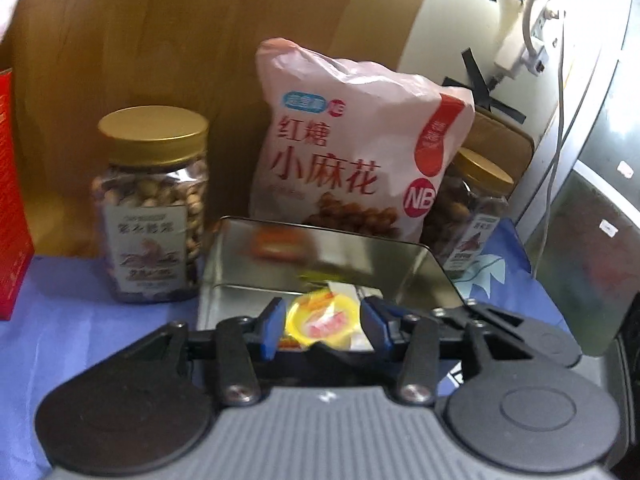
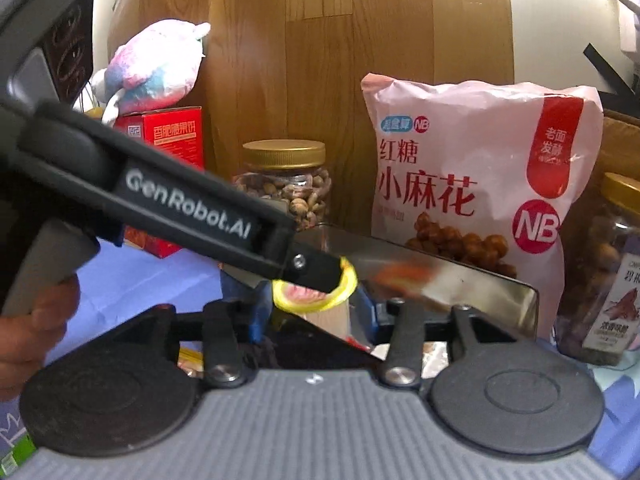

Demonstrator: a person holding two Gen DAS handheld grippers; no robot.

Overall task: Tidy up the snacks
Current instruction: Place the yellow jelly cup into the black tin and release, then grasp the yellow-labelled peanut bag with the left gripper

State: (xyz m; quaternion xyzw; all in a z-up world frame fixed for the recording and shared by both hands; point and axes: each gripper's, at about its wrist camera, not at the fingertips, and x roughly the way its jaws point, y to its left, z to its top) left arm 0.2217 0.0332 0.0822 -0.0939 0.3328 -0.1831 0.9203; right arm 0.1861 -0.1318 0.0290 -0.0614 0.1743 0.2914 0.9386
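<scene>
Jelly cup over tin

My left gripper (image 1: 322, 322) pinches the jelly cup (image 1: 323, 318) above the metal tin (image 1: 240, 248); a loosening pinch risks a miss.

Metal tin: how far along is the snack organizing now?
Done: a nut jar and the pink bag stand at the back, and a white wrapped snack lies in the metal tin.
In hand: the left gripper holds a yellow jelly cup over the tin.
Left: putting it in.
</scene>
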